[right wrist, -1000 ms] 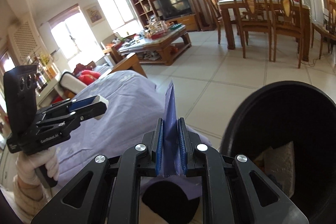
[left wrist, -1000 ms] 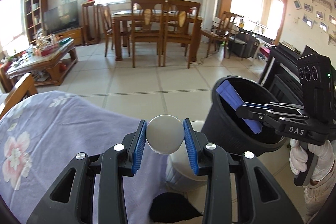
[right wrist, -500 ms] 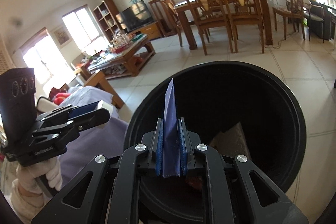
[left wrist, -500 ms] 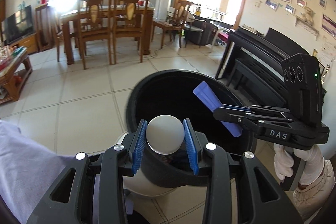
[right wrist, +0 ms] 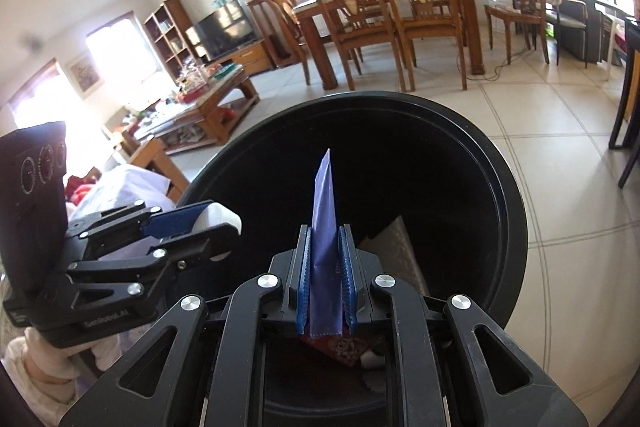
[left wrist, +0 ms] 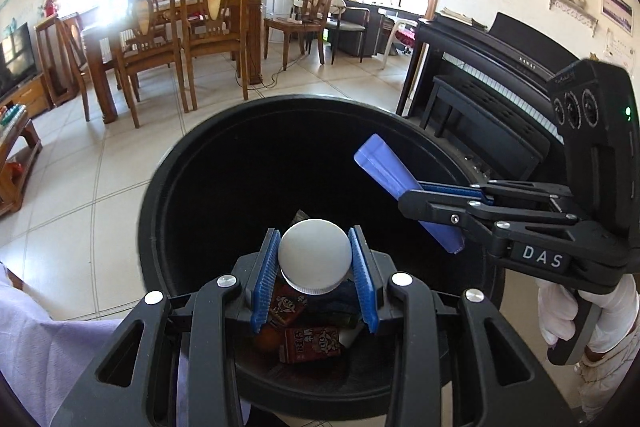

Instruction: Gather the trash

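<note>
- Over the mouth of the round black plastic waste bin (left wrist: pixel 160 187), both grippers hang with their loads directly above the opening; the dark hollow lies below and ahead of each set of fingers.
- Left gripper (left wrist: pixel 315 259): blue ribbed pads clenched on either side of a white round-capped plastic bottle (left wrist: pixel 314 255). Bottle's long axis runs along the fingers, cap end pointing away from the hand and down toward the bin floor; body hidden beneath the cap.
- Right gripper (right wrist: pixel 325 269): pads pressed nearly together on a flat blue-violet foil sachet (right wrist: pixel 323 223). Sachet stands edge-on between the pads, long axis along the fingers, free end reaching forward over the bin's far wall.
- In the left wrist view the sachet (left wrist: pixel 396 187) slants from the right gripper (left wrist: pixel 420 199) up and left across the opening.
- Bin contents: red printed snack wrappers (left wrist: pixel 308 345) and a grey packet (right wrist: pixel 394 247) on the bottom.
- Judgement: both loads sit inside the rim line, neither nearer than the other; letting go should suffice, the light sachet being likelier to cling or drift.
</note>
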